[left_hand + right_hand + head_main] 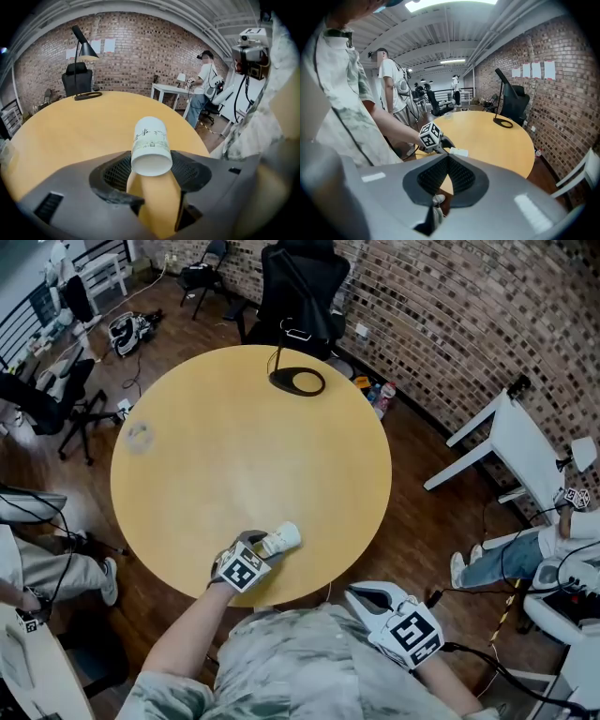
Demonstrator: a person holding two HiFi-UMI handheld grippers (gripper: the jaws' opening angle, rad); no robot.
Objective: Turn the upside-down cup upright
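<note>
paper cup (150, 140), white with dark print, lies tipped on its side between the jaws of the left gripper (152, 165), which pinch its sides; one round end faces the camera. it is over the near part of the round wooden table (234, 446). the right gripper (448, 157) is pressed together on nothing, just off the table's near edge. a black desk lamp (297, 381) stands at the far side.

Quick count: 1 round surface (187, 484). Cups: 2 total, i.e. 1 white paper cup (282, 539) lower centre, 1 clear cup (139, 435) at left. 1 black desk lamp (297, 381) up top. Grippers: 2, left gripper (267, 542) & right gripper (361, 594), bottom of frame. 1 black office chair (300, 282) top centre. 4 paper sheets (532, 70) on brick wall, upper right.
</note>
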